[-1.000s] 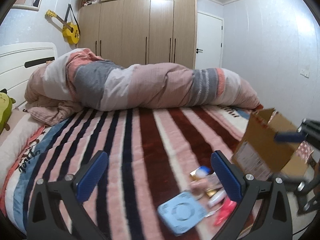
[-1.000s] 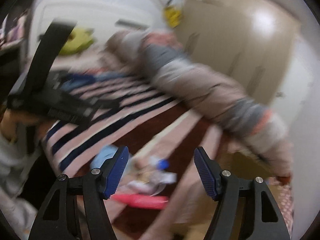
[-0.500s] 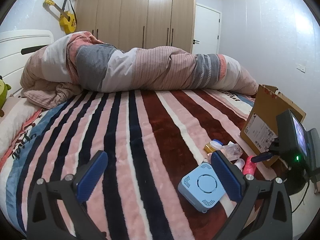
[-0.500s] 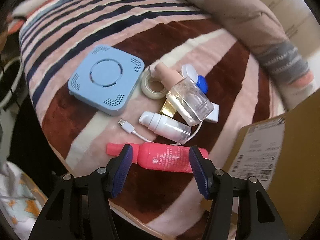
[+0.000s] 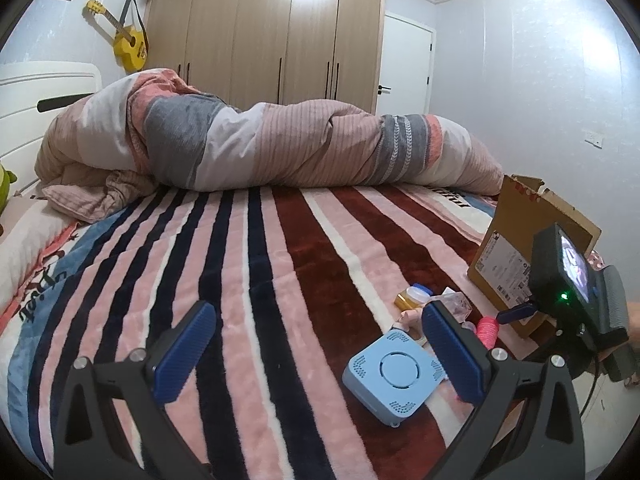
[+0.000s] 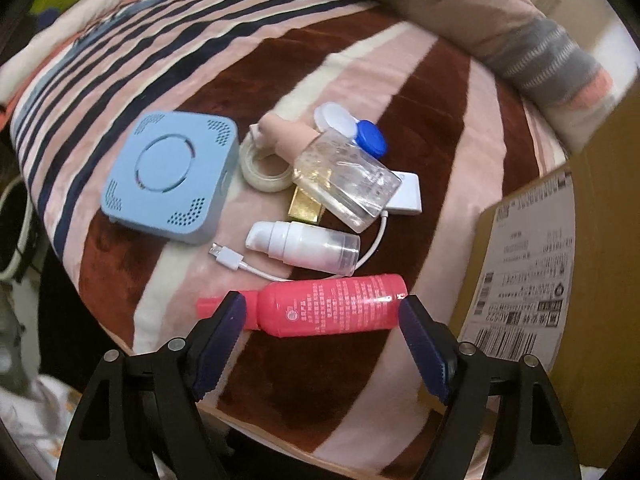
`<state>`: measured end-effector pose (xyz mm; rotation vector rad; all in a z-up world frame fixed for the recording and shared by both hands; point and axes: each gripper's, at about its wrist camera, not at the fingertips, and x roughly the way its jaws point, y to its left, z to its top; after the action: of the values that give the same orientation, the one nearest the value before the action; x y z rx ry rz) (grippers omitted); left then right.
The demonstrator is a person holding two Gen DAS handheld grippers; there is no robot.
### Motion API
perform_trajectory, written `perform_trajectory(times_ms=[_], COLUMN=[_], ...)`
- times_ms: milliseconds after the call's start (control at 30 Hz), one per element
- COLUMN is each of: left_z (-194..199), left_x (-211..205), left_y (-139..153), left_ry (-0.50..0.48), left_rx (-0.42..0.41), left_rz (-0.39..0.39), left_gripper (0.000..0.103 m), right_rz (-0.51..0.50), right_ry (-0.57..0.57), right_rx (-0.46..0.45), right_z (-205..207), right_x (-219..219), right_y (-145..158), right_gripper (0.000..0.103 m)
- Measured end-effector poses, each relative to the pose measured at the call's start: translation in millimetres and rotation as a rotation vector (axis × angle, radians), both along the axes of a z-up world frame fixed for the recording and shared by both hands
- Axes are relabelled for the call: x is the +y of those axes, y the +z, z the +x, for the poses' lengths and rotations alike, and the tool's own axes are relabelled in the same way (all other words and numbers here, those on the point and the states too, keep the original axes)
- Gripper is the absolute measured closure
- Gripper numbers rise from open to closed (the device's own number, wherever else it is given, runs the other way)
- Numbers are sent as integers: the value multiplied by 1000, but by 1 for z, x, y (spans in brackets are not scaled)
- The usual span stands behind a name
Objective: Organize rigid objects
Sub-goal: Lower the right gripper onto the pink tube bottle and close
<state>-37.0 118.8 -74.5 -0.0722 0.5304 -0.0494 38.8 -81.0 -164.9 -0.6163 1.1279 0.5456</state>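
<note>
A pink bottle [image 6: 332, 306] lies on its side near the bed's edge. My right gripper [image 6: 322, 320] is open, its fingers on either side of the bottle, not closed on it. Behind it lie a white pump bottle [image 6: 304, 246], a white USB cable [image 6: 232, 260], a clear glass bottle [image 6: 340, 178], a tape roll [image 6: 260, 168], a blue-and-white lens case [image 6: 352, 128] and a light blue square device [image 6: 168, 170]. My left gripper [image 5: 316, 348] is open and empty above the striped blanket, left of the blue device [image 5: 394, 380]. The pink bottle's end [image 5: 488, 330] shows there.
An open cardboard box [image 6: 560, 248] stands to the right of the pile; it also shows in the left wrist view [image 5: 516, 252]. A rolled duvet [image 5: 280, 144] lies across the far side of the bed. The bed edge drops off below the pink bottle.
My right gripper has moved down closer to the pile, and its fingers now straddle the pink bottle. My left gripper has barely shifted.
</note>
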Motion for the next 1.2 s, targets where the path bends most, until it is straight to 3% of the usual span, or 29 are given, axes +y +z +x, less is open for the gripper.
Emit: perform_trajectory(times_ms=[267,467,600,833,933,967,1000,1067,1200], left_z=[-5,-8,-13,-11,-9,-9,-10,-11,-13], left_x=[-1,-2,-4,-3,-4,-5,-5,-7,-6], left_y=[2,3,5,4,5,5,6,6,7], left_ry=[-3,-5,-3,1,-3,-5,-7,-8,-3], left_rx=[-2,-8,-12,-5,-4,-5,-6,-10,-11], left_rz=[8,8,16,15,9,11,15,24,29], left_gripper=[0,0,0,0,0,0,0,0,0], right_rz=[49,33,20,101,163,186,230,272,276], right_ry=[-61,-85,-160,-285,-322,-341,-360,-366,-347], right_rx=[-25,-23,-42,-139,-135,-120,-96,-65,-78], right_z=[8,13,10,-11,-15,-13,-10,-8,-13], right_x=[-2,0,1,-15,-22,-24,-27,-27,-25], right_y=[-2,-6,-9,-3,-5,-7,-9,-11,-11], right_gripper=[20,15,15,15,15,18,36,55,65])
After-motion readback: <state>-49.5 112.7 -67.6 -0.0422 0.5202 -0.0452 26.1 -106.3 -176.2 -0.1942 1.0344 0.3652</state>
